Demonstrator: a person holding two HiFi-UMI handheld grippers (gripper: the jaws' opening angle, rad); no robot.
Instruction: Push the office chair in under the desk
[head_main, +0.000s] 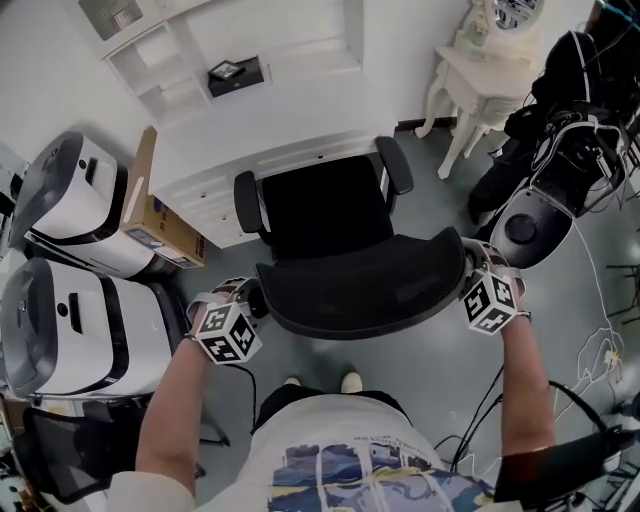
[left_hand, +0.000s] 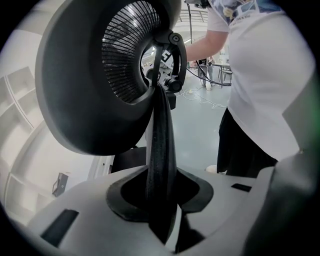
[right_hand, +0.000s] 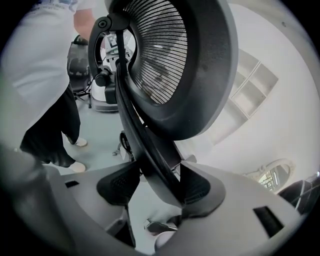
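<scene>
A black office chair stands in front of the white desk (head_main: 270, 130), its seat (head_main: 325, 215) partly under the desk's edge. The curved mesh backrest (head_main: 365, 285) faces me. My left gripper (head_main: 250, 305) is shut on the backrest's left edge, and in the left gripper view the black rim (left_hand: 161, 150) runs between that gripper's (left_hand: 160, 192) pads. My right gripper (head_main: 470, 272) is shut on the backrest's right edge. In the right gripper view the slanted rim (right_hand: 145, 150) is pinched between this gripper's (right_hand: 155, 185) pads.
Two white-and-black machines (head_main: 75, 200) (head_main: 80, 330) and a cardboard box (head_main: 160, 225) stand at the left. To the right are a white side table (head_main: 480, 80) and black equipment with cables (head_main: 560, 130). The armrests (head_main: 247, 200) (head_main: 395, 165) lie near the desk's front. My feet (head_main: 320, 382) are behind the chair.
</scene>
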